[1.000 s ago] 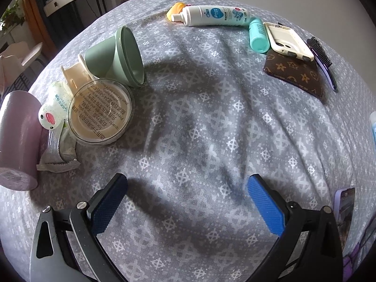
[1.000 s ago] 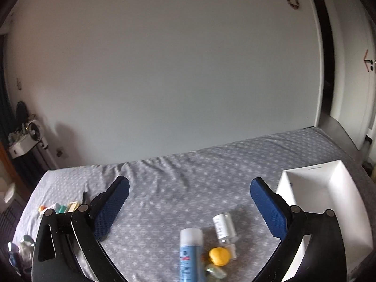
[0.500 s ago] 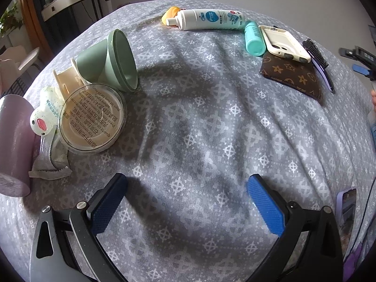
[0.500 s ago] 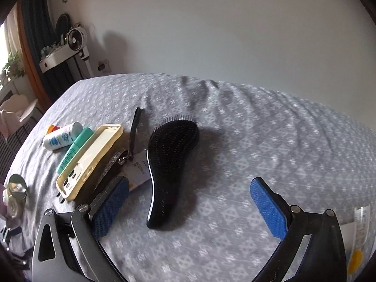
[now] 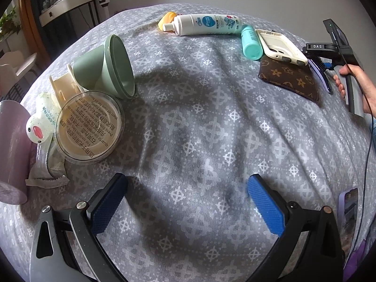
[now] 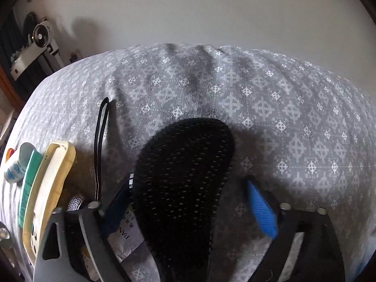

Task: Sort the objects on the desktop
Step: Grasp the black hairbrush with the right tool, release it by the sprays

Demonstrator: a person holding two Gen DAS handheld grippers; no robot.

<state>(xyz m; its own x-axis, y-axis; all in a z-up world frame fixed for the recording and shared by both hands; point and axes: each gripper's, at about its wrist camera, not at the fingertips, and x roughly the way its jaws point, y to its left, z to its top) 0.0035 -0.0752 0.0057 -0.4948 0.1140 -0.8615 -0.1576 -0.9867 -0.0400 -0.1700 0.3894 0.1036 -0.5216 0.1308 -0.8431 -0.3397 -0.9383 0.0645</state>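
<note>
Landmark for this entry: the brown monogrammed flat leather pouch (image 5: 290, 80) lying on the tabletop, which is covered by a grey cloth with a white cross pattern (image 5: 199, 122).

Item 1. Black oval hairbrush with bristles facing up (image 6: 181, 188). We find it just beside the pouch, on the side away from the other toiletries. Our right gripper (image 6: 188, 202) straddles its handle end, fingers (image 6: 260, 211) released and spread to either side; we cannot tell whether the left-side pad touches the brush. In the left wrist view only its purple edge (image 5: 319, 75) shows past the pouch.

Item 2. Cream plastic phone case (image 5: 279, 47), resting partly on the pouch's far end.

Item 3. Teal cylindrical bottle (image 5: 250, 44), lying just beside the phone case, on its side away from the brush.

Item 4. White tube with blue print (image 5: 204, 24), lying beyond the teal bottle, with a small orange object (image 5: 166, 20) at its cap end.

Item 5. Sage-green cup on its side (image 5: 105, 70), well apart from the pouch across the open cloth. Next to it are a round clear lid with printed text (image 5: 89, 127), a cream plastic piece (image 5: 62, 84), a white sachet with a pink spot (image 5: 41, 127) and a lilac cylinder (image 5: 11, 148).

Item 6. Our left gripper (image 5: 185, 202), above bare cloth, well apart from the pouch; fingers (image 5: 265, 209) released and wide, nothing between them.

Item 7. Thin black loop strap (image 6: 99, 145), lying beside the phone case.
</note>
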